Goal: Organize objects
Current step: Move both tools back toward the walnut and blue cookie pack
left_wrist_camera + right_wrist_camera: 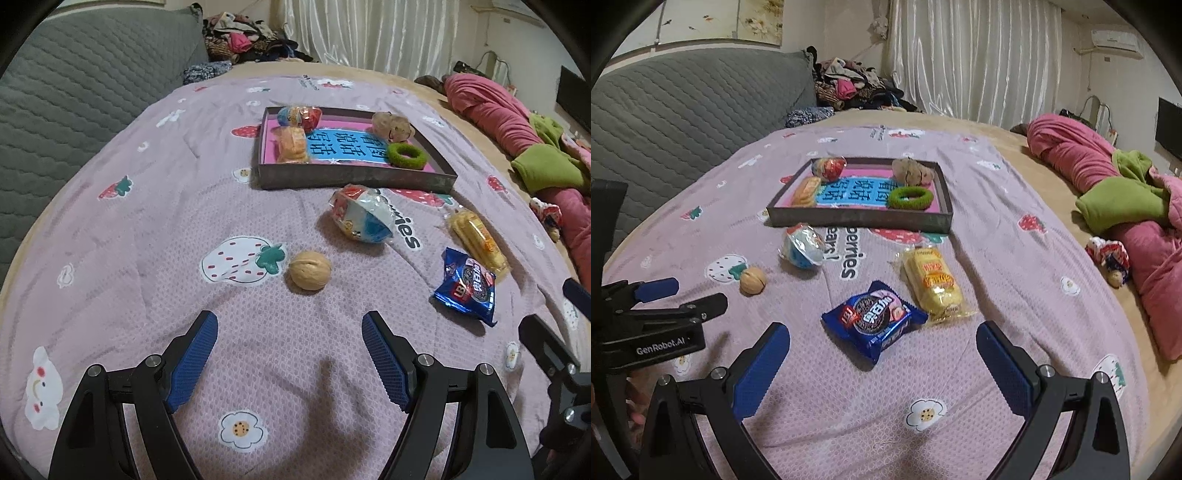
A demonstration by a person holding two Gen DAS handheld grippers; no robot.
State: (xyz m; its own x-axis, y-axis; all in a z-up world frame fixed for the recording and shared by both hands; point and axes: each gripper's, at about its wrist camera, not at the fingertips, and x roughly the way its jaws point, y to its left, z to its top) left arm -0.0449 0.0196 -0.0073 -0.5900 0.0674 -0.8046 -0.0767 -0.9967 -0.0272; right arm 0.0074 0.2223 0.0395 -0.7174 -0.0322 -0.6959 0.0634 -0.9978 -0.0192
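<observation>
Shallow dark tray (864,223) holds green ring (911,197), two wrapped snacks, brown lump; outside, on the pink sheet: walnut (309,270), plastic-wrapped ball (362,218), blue cookie packet (874,319), yellow wafer pack (932,282) touching it.

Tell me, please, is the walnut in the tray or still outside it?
Outside. The walnut lies on the pink blanket, nearer than the tray, ahead of the open left gripper.

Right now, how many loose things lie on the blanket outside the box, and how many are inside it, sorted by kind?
Outside the box:
walnut: 1
blue cookie packet: 1
yellow snack packet: 1
wrapped toy egg: 1

Inside:
wrapped toy egg: 1
orange snack packet: 1
green ring: 1
brownish lump: 1

Total: 8
</observation>
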